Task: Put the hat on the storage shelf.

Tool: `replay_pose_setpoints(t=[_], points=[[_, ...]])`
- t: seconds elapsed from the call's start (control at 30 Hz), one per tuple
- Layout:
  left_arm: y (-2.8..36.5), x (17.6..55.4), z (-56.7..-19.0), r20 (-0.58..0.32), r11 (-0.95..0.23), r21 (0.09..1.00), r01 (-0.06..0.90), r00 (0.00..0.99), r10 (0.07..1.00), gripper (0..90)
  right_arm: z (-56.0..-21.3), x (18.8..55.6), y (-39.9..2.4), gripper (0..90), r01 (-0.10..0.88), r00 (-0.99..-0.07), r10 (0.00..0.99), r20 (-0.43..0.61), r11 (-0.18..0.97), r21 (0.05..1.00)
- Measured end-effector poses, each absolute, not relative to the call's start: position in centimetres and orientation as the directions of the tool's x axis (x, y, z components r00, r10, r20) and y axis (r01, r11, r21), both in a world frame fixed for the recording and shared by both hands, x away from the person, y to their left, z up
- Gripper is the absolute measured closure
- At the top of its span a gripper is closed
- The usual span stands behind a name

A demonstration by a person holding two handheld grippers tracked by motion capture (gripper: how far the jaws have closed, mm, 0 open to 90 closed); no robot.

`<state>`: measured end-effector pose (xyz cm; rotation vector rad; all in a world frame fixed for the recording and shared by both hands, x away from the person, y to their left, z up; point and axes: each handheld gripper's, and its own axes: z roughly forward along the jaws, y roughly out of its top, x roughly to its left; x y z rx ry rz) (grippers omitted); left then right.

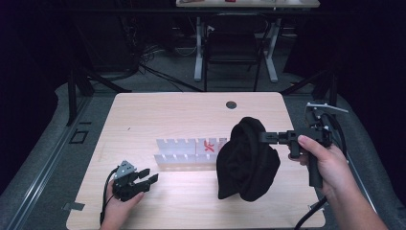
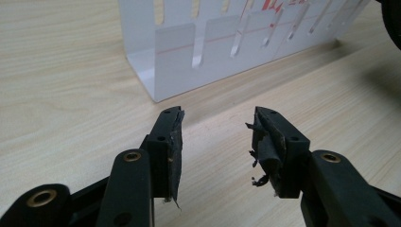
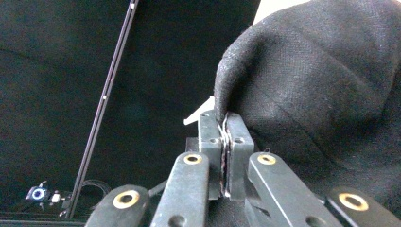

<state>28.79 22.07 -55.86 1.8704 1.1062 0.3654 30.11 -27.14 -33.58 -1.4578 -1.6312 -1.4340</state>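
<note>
Right gripper (image 1: 266, 137) pinches a fold of black cloth (image 1: 246, 160), apparently a hat, above the table (image 1: 158, 110); left gripper (image 1: 146, 176) rests wide apart beside the slotted white rack (image 1: 184, 153).

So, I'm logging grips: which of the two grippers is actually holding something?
The right gripper, jaws shut on the black cloth and lifting it; the left gripper rests open on the table.

Lab: black-curtained rig, floor cables (image 1: 148, 67), desk (image 1: 249, 4).
</note>
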Motion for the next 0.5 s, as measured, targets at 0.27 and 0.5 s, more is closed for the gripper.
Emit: replay_pose_setpoints(t=[0.27, 0.5], points=[[21.6, 28.7, -54.9, -0.177, -0.185, 0.838, 0.513, 0.577, 0.798, 53.7, -32.7, 31.2, -26.4, 88.5, 0.918, -0.298, 0.362, 0.883, -0.144, 0.370], [20.6, 28.5, -53.6, -0.166, -0.206, 0.848, 0.488, 0.616, 0.770, 53.7, -32.3, 32.3, -25.5, 88.4, 0.915, -0.304, 0.369, 0.878, -0.143, 0.377]])
